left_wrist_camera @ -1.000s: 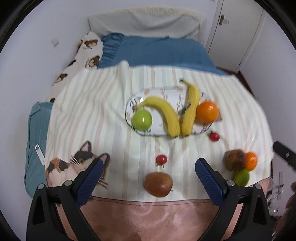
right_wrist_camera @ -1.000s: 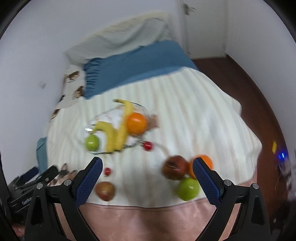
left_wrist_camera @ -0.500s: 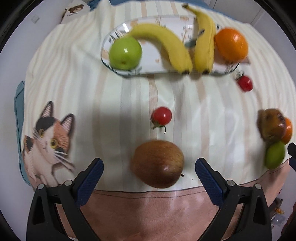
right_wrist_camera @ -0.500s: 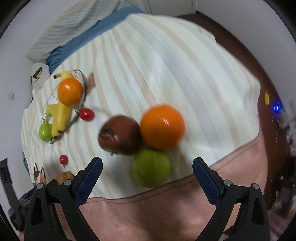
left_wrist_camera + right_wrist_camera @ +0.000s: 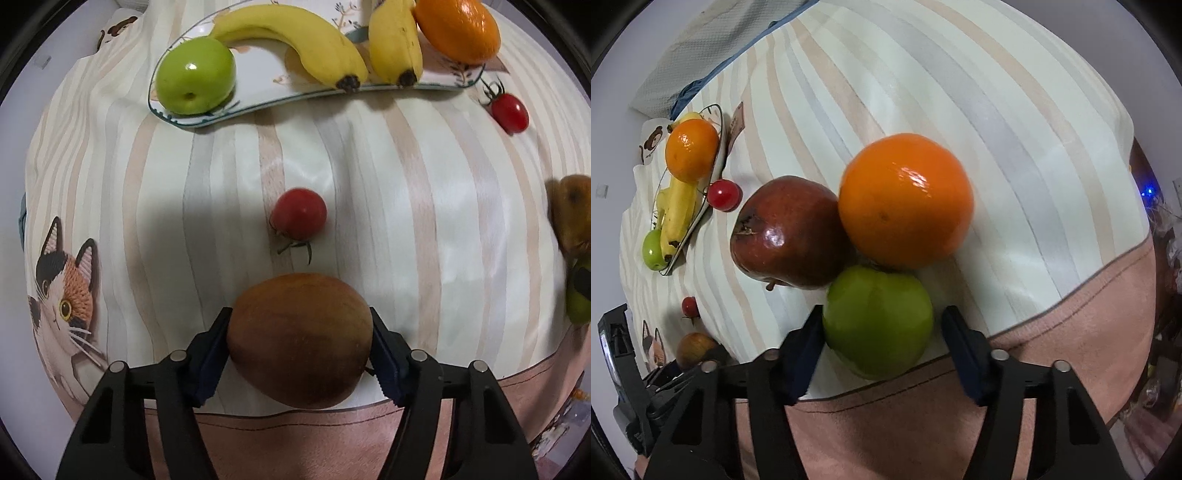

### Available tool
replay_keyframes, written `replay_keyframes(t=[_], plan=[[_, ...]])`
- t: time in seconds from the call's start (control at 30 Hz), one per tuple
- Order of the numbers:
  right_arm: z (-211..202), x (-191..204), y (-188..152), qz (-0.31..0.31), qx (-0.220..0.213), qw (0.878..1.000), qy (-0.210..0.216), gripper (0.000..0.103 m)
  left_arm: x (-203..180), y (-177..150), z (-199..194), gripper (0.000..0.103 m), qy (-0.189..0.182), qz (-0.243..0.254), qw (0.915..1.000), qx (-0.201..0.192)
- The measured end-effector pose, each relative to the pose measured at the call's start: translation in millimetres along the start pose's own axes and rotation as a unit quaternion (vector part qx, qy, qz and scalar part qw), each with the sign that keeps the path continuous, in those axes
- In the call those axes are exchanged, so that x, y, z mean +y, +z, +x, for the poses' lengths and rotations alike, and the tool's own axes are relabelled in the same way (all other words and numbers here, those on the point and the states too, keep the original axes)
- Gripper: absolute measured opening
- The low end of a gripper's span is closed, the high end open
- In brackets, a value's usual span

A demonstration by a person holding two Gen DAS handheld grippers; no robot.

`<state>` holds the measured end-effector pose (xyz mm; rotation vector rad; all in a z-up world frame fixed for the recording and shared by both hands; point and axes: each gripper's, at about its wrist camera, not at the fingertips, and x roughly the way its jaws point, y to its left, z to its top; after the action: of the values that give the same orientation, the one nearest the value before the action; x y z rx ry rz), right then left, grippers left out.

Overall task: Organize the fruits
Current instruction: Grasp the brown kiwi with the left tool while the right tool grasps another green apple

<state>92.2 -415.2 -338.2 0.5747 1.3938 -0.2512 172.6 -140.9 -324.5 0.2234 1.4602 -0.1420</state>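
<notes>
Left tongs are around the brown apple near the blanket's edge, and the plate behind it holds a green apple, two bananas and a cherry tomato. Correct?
Not quite. The plate holds an orange, not a cherry tomato; both tomatoes lie on the blanket in the left wrist view. The rest stands.

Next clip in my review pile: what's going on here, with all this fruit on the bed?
A person is sorting fruit with a handheld gripper in each hand. The left gripper is closing around a brownish apple, both pads against its sides. The right gripper is closing around a green apple; the near pad touches, the other shows a gap. A plate already holds bananas, another green apple and an orange. Cherry tomatoes, a red apple and a second orange lie on the striped blanket.
</notes>
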Motion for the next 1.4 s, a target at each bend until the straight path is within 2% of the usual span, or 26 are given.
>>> replay_keyframes(t=[0.23,0.33,0.47,0.6,0.8,0.93,1.13,1.23,1.4], plan=[[-3.2,5.3,-3.6,-0.015,-0.01,1.0,-0.003,0.057,4.2,1.5,-8.5,0.065,0.0,0.004,1.0,-0.006],[-5.9,11.4,-8.3,-0.033,0.0,0.999,0.003,0.057,-0.9,-14.1,-15.4,0.065,-0.008,0.013,0.9999,-0.003],[-7.6,34.3,-26.8,-0.095,0.02,0.995,0.013,0.057,-8.7,-44.2,-25.1,0.065,-0.02,0.031,0.9992,0.011],[-3.9,66.1,-52.8,-0.167,0.046,0.984,0.025,0.057,-8.2,-69.7,-26.3,0.065,-0.028,0.023,0.999,0.027],[17.4,92.0,-77.0,-0.223,0.063,0.973,0.003,0.057,-1.9,-78.5,-15.3,0.065,-0.031,-0.002,0.9989,0.034],[26.4,98.4,-74.6,-0.229,0.064,0.971,-0.009,0.058,3.0,-82.7,-4.7,0.066,-0.026,-0.002,0.999,0.035],[35.2,102.5,-70.7,-0.208,0.057,0.976,-0.011,0.058,-0.5,-80.0,13.5,0.067,-0.024,-0.008,0.9991,0.034],[36.7,105.9,-70.0,-0.203,0.052,0.978,-0.016,0.058,-2.0,-86.1,12.3,0.065,-0.022,-0.01,0.9994,0.025],[35.0,113.5,-73.0,-0.209,0.038,0.977,-0.016,0.058,6.5,-78.5,0.2,0.064,-0.024,-0.005,0.9995,0.019]])
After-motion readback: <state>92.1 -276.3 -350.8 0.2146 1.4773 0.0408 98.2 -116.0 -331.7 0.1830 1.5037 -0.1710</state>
